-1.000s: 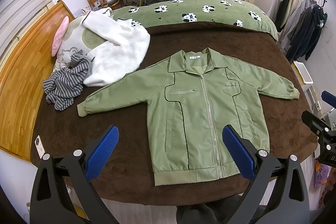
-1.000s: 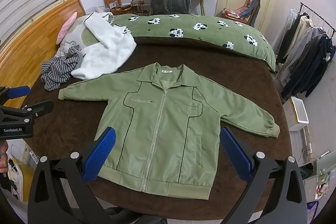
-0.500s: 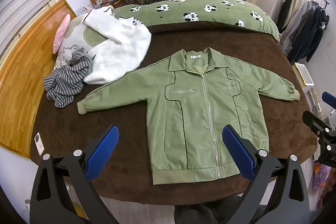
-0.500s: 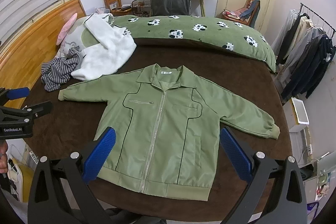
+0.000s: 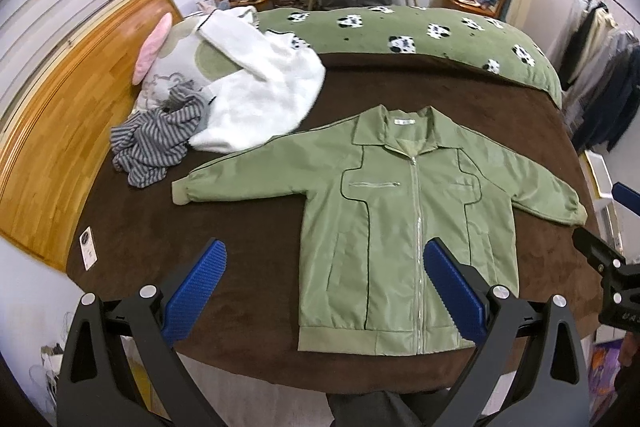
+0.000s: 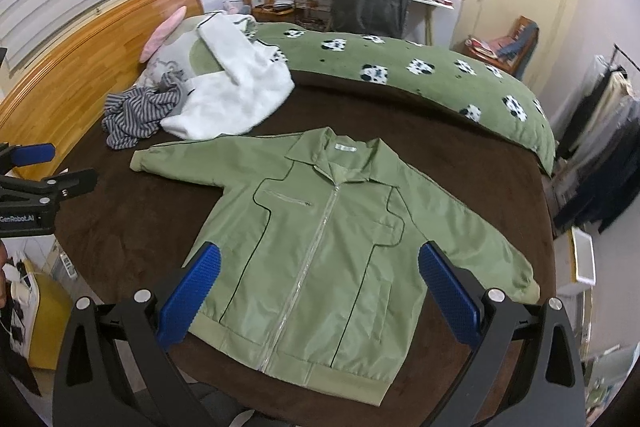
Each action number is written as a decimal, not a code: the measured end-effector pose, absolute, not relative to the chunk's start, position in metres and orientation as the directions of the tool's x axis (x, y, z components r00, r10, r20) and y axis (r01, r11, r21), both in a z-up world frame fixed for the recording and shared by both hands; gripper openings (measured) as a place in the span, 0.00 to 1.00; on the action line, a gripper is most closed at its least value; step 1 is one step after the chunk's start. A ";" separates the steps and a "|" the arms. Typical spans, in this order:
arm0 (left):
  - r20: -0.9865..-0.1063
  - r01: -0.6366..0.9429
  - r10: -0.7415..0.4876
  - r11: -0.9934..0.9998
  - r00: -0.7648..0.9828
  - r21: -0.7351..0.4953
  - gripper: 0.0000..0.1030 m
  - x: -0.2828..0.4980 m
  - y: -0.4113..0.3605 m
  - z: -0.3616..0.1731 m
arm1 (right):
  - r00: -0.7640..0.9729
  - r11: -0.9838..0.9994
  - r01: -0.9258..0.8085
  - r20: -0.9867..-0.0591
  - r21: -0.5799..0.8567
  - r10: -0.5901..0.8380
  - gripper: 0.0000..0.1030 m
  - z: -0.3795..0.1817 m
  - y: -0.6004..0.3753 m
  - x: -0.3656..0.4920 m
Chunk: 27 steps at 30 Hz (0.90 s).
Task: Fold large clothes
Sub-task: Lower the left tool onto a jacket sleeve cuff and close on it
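The green jacket [image 5: 400, 219] lies face up and zipped on the brown bedspread [image 5: 240, 227], spread flat with both sleeves thrown out to the sides; nothing of it is folded yet. Its long axis runs from the hem band nearest the cameras up to the collar [image 6: 340, 155] farther away, so the zipper line points roughly straight ahead of both tools. The left gripper [image 5: 324, 283] hovers above the near edge of the bed with its blue pads wide apart and nothing between them; from it the jacket body sits ahead and to the right, while the left sleeve cuff [image 5: 182, 189] lies ahead and a little to the left. The right gripper [image 6: 316, 275] also hangs spread open and empty, more squarely over the lower body of the jacket, with the right sleeve cuff [image 6: 528, 287] just off to its right. By this layout each sleeve is nearer the tool on its own side, so a first fold would probably bring a sleeve across the chest. Beyond the jacket, a white fleece garment [image 5: 260, 99] and a striped grey garment [image 5: 160, 147] are heaped near the wooden headboard [image 5: 60, 131], well apart from the jacket body, though the fleece comes near the left sleeve. A green panda-print blanket [image 6: 420, 75] lies along the bed's far side.
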State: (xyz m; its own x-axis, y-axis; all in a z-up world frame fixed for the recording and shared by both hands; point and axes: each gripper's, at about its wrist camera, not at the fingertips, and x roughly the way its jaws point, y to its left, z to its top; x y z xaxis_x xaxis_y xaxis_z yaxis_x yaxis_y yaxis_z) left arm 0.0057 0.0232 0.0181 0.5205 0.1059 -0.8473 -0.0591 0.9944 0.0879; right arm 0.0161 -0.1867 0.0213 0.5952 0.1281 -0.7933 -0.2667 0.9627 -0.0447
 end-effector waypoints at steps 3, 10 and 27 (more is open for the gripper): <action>-0.847 -0.087 0.123 0.992 0.517 0.091 0.94 0.009 0.035 0.018 | 0.589 0.948 -0.312 -0.794 -0.056 0.147 0.95 0.024 -0.175 0.030; -0.867 -0.123 0.112 0.991 0.485 0.059 0.94 0.030 0.075 -0.001 | 0.576 0.931 -0.354 -0.804 -0.086 0.144 0.95 0.009 -0.136 0.073; -0.905 -0.250 0.105 0.968 0.413 -0.002 0.94 0.169 0.269 -0.172 | 0.546 0.939 -0.332 -0.830 -0.092 0.112 0.95 -0.133 0.023 0.239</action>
State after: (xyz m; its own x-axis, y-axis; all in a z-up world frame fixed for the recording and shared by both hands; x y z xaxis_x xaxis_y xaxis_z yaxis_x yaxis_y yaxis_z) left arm 0.1693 0.2693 -0.1720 0.4129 0.1051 -0.9047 -0.2499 0.9683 -0.0015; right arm 0.2388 0.0231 -0.1335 0.5460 0.1115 -0.8303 -0.3322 0.9387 -0.0924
